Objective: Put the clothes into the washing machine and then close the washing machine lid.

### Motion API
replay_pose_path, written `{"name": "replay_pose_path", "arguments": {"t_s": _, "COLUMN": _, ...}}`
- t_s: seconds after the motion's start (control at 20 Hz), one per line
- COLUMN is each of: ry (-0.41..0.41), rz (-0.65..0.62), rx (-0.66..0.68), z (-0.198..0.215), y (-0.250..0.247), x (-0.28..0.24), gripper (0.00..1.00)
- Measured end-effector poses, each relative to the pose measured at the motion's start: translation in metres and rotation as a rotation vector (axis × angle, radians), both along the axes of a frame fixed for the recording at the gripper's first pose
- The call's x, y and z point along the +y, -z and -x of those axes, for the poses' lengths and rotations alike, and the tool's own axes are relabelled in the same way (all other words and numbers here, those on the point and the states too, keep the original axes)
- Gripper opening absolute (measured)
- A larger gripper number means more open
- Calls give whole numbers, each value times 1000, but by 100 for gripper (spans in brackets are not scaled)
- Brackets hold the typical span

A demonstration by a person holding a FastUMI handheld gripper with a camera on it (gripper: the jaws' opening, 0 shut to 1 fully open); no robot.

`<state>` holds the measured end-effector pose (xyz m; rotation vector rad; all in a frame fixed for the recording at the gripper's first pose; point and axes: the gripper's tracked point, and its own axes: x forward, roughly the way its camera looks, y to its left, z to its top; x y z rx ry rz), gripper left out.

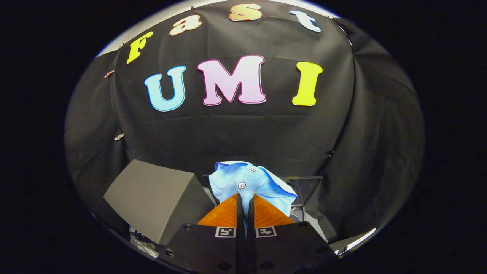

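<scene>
Between the nearly closed fingers of the gripper (245, 203), a light blue buttoned shirt (249, 182) is pinched and held up, probably so it clears the washing machine (304, 194) just beyond before being dropped in.

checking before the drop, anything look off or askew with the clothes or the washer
Nothing stands out. The gripper is shut on a light blue buttoned shirt, bunched and hanging from the fingers, as expected. The grey washing machine lid stands raised to the left, and the machine's opening lies just beyond the shirt.
</scene>
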<state>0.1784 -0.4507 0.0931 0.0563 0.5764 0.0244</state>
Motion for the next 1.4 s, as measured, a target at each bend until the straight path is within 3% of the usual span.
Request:
{"name": "replay_pose_path", "arguments": {"t_s": 0.65, "ry": -45, "rz": 62, "rx": 208, "z": 17, "y": 193, "x": -21, "gripper": 4}}
{"name": "replay_pose_path", "arguments": {"t_s": 0.95, "ry": -49, "rz": 54, "rx": 272, "z": 4, "y": 277, "x": -28, "gripper": 4}}
{"name": "replay_pose_path", "arguments": {"t_s": 1.4, "ry": -107, "rz": 53, "rx": 394, "z": 22, "y": 359, "x": -18, "gripper": 4}}
